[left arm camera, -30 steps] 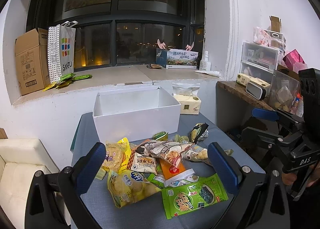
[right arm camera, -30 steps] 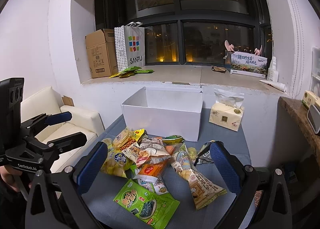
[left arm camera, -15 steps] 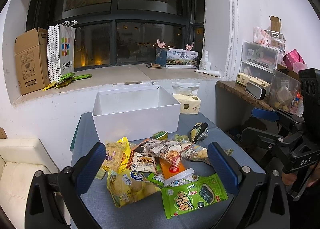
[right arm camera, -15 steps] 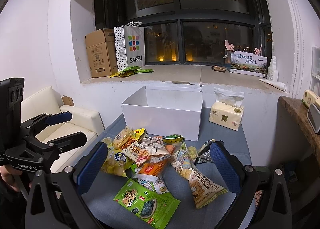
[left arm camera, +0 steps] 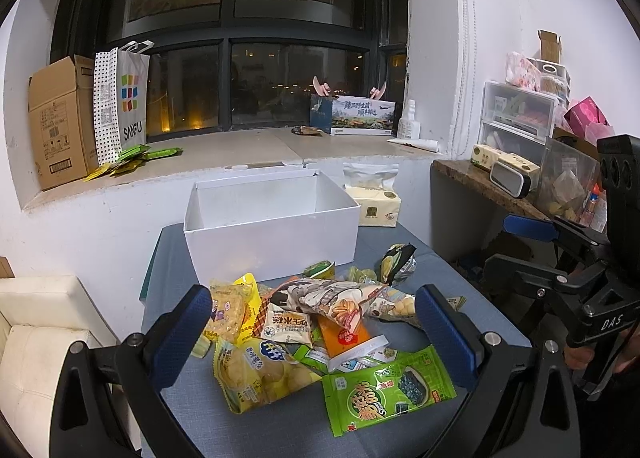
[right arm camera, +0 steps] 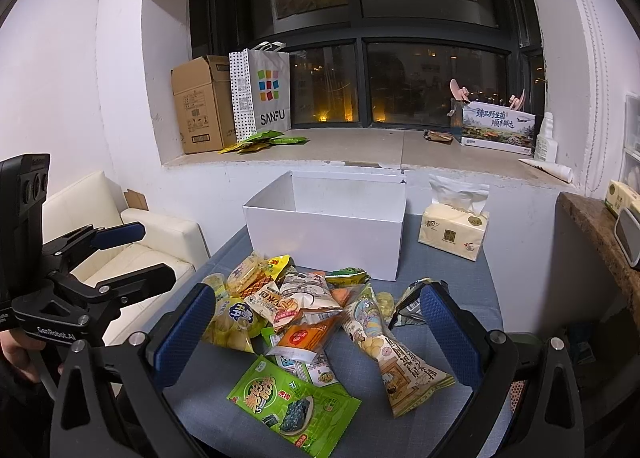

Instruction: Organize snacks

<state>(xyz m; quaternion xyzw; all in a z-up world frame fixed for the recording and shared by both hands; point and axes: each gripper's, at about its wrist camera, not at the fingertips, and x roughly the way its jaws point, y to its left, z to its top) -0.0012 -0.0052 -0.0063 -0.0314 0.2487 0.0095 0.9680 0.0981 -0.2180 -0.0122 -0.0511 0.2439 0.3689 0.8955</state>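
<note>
Snack pile on blue-grey table (left arm camera: 176, 258), white box (left arm camera: 272, 234) behind it, far side.
Snacks (left arm camera: 320, 322) are being framed by both grippers, w/ green seaweed pack (right arm camera: 294, 404) lying nearest. Left gripper (left arm camera: 314, 336) & right gripper (right arm camera: 318, 336) are being held wide apart, nothing gripped.

Your left wrist cam sits low over the near edge of the table (left arm camera: 460, 270), looking forward between the left gripper (left arm camera: 314, 332) fingers toward the window (left arm camera: 280, 86). Right wrist cam is at about the same height, same heading, just offset to the right, sighting between the right gripper (right arm camera: 318, 332) fingers. Both are near the snack pile (left arm camera: 316, 322), which fills the lower middle of each frame. Shared: pile, white box (left arm camera: 272, 234), sill, window. Each cam catches the other gripper at its frame edge: right one (left arm camera: 568, 258) in the left view, left one (right arm camera: 108, 254) in the right view
</note>
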